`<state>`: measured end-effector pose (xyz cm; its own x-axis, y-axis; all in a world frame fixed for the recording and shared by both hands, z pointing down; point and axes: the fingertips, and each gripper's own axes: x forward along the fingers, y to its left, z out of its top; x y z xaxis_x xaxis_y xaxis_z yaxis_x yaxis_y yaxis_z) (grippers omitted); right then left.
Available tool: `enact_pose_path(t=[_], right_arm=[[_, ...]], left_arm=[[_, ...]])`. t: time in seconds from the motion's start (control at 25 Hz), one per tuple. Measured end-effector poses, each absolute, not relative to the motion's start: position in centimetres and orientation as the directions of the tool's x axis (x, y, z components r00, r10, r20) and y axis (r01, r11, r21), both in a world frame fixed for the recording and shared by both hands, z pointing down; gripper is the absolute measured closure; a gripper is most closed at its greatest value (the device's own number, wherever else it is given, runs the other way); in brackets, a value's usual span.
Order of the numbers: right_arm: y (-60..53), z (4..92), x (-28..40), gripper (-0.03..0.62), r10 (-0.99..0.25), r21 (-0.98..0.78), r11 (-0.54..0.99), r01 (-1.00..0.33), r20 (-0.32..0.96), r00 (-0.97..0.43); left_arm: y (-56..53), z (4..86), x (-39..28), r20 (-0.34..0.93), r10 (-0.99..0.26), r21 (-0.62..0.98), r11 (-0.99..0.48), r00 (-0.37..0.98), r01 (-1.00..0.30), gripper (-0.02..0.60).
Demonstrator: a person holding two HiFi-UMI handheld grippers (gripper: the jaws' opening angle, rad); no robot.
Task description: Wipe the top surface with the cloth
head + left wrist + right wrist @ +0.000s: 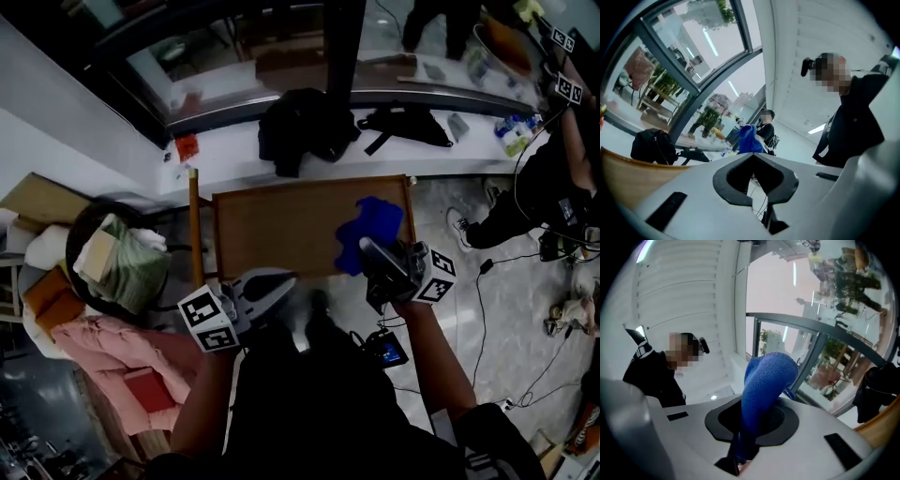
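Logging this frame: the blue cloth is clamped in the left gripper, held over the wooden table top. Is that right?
Not quite. The blue cloth is clamped in the right gripper, not the left; the right gripper view shows it pinched between those jaws. The left gripper has nothing between its jaws. The rest holds: the cloth is over the wooden table top.
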<state>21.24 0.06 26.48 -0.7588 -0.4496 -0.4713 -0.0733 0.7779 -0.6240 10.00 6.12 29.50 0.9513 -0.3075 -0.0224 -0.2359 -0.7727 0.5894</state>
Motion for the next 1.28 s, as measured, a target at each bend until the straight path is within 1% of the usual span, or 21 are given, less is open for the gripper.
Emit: enact_pose_path(t=[0.08,0.16,0.24,0.36,0.48,0.56,0.72,0.88,1.0,1.12,1.28], right_arm=[[1.5,25.1,19.3,0.53,-0.389,-0.59,0.806,-0.055,-0.458,-0.799],[3.2,24.1,17.5,0.53,-0.354,-0.553,0.831,-0.064,-0.436,-0.827],[5.1,23.0,15.9,0.53,-0.333,-0.517,0.853,-0.072,-0.433,-0.838],[8.2,21.2,14.3,0.53,-0.302,-0.465,0.883,-0.059,-0.468,-0.83],[9.8,20.2,13.5,0.53,-0.306,-0.429,0.898,-0.097,-0.45,-0.839],[11.0,20.2,12.7,0.53,-0.306,-0.403,0.905,-0.137,-0.393,-0.867],[15.4,22.2,9.6,0.53,-0.305,-0.326,0.917,-0.232,-0.196,-0.932],[19.9,26.2,7.3,0.53,-0.348,-0.313,0.893,-0.324,-0.021,-0.937],[22.7,29.1,6.1,0.53,-0.34,-0.314,0.882,-0.351,0.089,-0.936],[24.5,29.5,5.5,0.53,-0.319,-0.321,0.886,-0.334,0.101,-0.942],[24.8,29.0,5.7,0.53,-0.312,-0.319,0.892,-0.321,0.08,-0.947]], left_arm=[[6.2,27.3,9.5,-0.06,-0.309,0.553,-0.802,0.949,-0.226,0.572],[7.0,25.3,9.0,-0.09,-0.3,0.517,-0.829,0.95,-0.213,0.572],[8.2,23.8,8.4,-0.108,-0.28,0.463,-0.863,0.954,-0.2,0.572],[10.5,22.3,7.0,-0.139,-0.245,0.38,-0.908,0.959,-0.177,0.572],[11.7,21.7,5.9,-0.168,-0.233,0.358,-0.92,0.958,-0.16,0.572],[12.8,21.4,5.2,-0.173,-0.241,0.356,-0.919,0.955,-0.168,0.572],[16.6,22.5,3.3,-0.148,-0.27,0.354,-0.913,0.952,-0.204,0.572],[20.9,25.7,1.1,-0.113,-0.314,0.399,-0.883,0.943,-0.247,0.571],[23.6,28.3,-0.1,-0.087,-0.342,0.457,-0.849,0.936,-0.267,0.572],[25.6,29.6,-0.5,-0.074,-0.348,0.483,-0.832,0.934,-0.272,0.572],[26.4,30.0,-0.3,-0.027,-0.366,0.452,-0.835,0.93,-0.315,0.571]])
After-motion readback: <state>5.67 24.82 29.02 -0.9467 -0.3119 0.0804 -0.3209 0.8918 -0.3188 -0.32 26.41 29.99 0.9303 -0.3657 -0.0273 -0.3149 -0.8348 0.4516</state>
